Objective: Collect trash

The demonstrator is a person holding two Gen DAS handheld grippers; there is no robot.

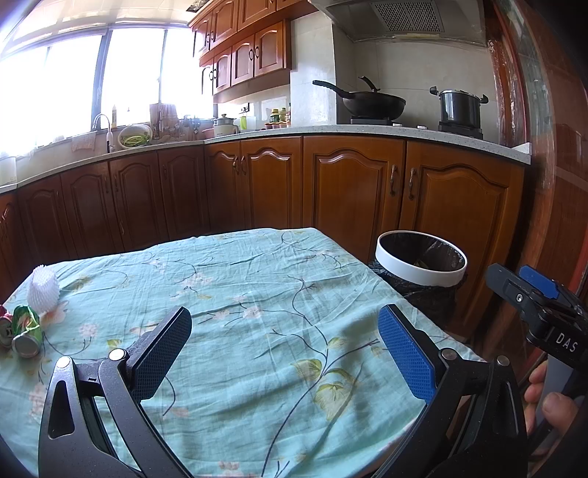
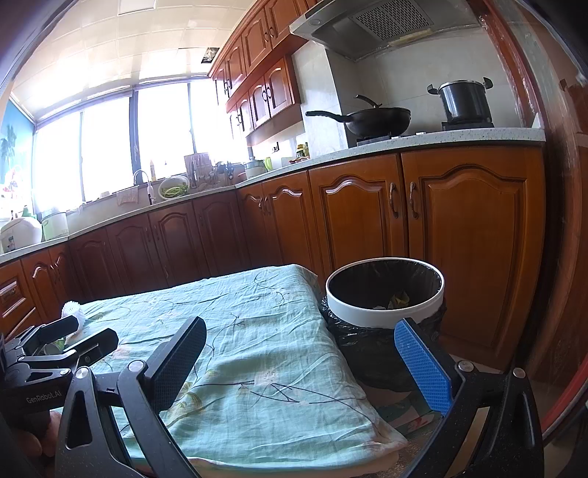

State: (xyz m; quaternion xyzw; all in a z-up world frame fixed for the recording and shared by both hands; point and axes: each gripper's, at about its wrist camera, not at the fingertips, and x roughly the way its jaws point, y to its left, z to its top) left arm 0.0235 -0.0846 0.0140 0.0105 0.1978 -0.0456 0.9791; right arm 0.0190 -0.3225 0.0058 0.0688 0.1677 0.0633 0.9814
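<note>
Cabinets (image 1: 349, 184) of reddish wood run the length of a kitchen under a pale speckled counter (image 1: 367, 129), where a black wok (image 1: 371, 101) and a dark lidded pot (image 1: 459, 106) sit on the stove beneath a range hood (image 1: 404, 16). In front stands a table covered by a mint-green floral cloth (image 1: 257, 294), wrinkled and bare across its middle. Just beyond the table's far right corner is a round trash bin (image 1: 420, 263) with a white rim and black liner; the right wrist view shows a few scraps at its bottom. The left gripper (image 1: 284, 331) hovers over the near part of the cloth with its jaws spread wide and nothing between them. The right gripper (image 2: 301, 353) is held over the table's right edge, near the bin, its jaws likewise wide apart and empty; a person's hand (image 1: 547, 400) grips its handle. The trash left to collect lies at the table's far left edge: a white foam fruit net (image 1: 43, 288) standing upright, and just in front of it a crushed green can (image 1: 25, 329), with a second crushed can (image 1: 4, 329) partly cut off by the frame beside it.
</note>
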